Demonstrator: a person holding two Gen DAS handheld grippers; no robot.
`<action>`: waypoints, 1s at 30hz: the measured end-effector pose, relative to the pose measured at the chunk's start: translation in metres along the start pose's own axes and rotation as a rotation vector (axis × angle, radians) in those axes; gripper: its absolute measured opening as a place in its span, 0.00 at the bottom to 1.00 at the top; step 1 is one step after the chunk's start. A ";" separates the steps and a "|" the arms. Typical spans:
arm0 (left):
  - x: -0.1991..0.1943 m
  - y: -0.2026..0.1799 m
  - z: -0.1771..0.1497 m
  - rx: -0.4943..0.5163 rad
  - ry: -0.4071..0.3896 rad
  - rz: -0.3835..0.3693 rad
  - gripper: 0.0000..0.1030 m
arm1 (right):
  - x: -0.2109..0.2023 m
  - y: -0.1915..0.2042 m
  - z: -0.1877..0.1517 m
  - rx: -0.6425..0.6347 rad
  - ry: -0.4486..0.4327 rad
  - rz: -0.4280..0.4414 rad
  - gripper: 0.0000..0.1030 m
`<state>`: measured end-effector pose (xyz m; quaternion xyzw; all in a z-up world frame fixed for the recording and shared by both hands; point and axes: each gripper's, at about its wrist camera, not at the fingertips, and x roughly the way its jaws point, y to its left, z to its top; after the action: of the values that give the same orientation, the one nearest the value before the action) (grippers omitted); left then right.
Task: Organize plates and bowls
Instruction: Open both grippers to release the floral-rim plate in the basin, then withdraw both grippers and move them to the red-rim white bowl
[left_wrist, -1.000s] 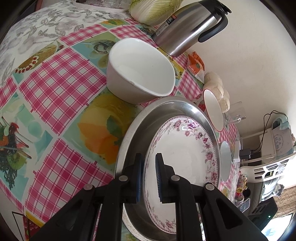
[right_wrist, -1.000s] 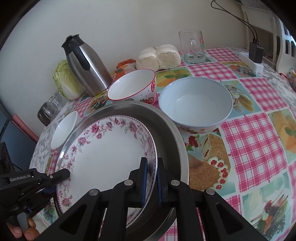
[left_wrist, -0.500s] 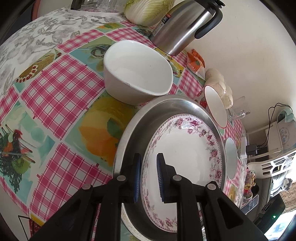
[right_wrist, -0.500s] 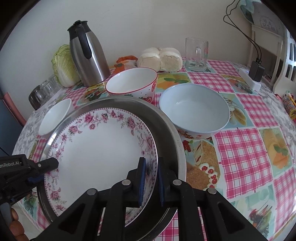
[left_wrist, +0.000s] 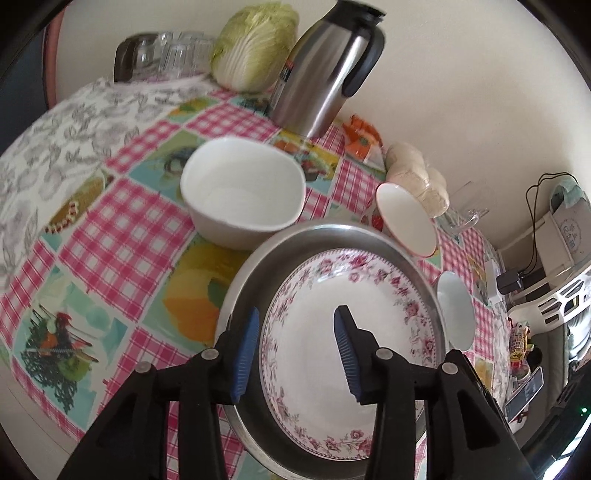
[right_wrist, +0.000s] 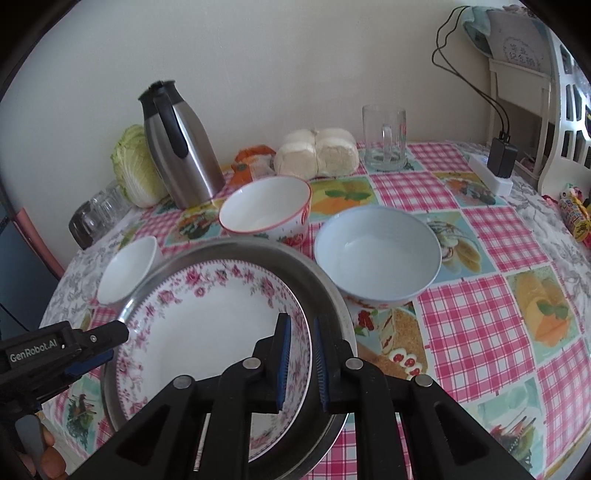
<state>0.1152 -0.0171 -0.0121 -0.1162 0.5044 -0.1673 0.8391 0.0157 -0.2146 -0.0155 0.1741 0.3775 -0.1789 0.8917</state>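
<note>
A floral-rimmed white plate (left_wrist: 354, 332) lies inside a steel pan (left_wrist: 255, 273) on the checked tablecloth; both show in the right wrist view, plate (right_wrist: 207, 325) and pan (right_wrist: 258, 251). My left gripper (left_wrist: 295, 354) is open, its jaws astride the plate's near rim. My right gripper (right_wrist: 301, 369) stands slightly parted around the plate's rim on the opposite side, loosely gripping. A white bowl (left_wrist: 240, 195), a red-rimmed bowl (right_wrist: 266, 210) and a pale blue bowl (right_wrist: 376, 254) stand around the pan.
A steel thermos jug (right_wrist: 181, 147), a cabbage (right_wrist: 135, 166), buns (right_wrist: 317, 151), a glass mug (right_wrist: 384, 138) and small glasses (right_wrist: 96, 214) line the wall side. A power strip (right_wrist: 491, 173) lies at the right.
My left gripper has opened from its hold on the plate's rim. The plate now rests lower in the pan. My right gripper's jaws have parted a little.
</note>
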 end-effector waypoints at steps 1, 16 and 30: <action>-0.003 -0.003 0.000 0.016 -0.015 0.006 0.55 | -0.003 0.001 0.001 -0.002 -0.011 0.004 0.15; -0.001 0.002 -0.002 0.068 -0.027 0.225 0.87 | -0.010 -0.005 0.003 0.012 -0.047 -0.023 0.80; 0.001 0.016 -0.003 -0.004 -0.030 0.302 0.99 | -0.005 -0.009 0.001 0.015 -0.028 -0.040 1.00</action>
<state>0.1157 -0.0031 -0.0201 -0.0433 0.5036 -0.0366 0.8621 0.0090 -0.2225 -0.0127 0.1705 0.3670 -0.2021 0.8919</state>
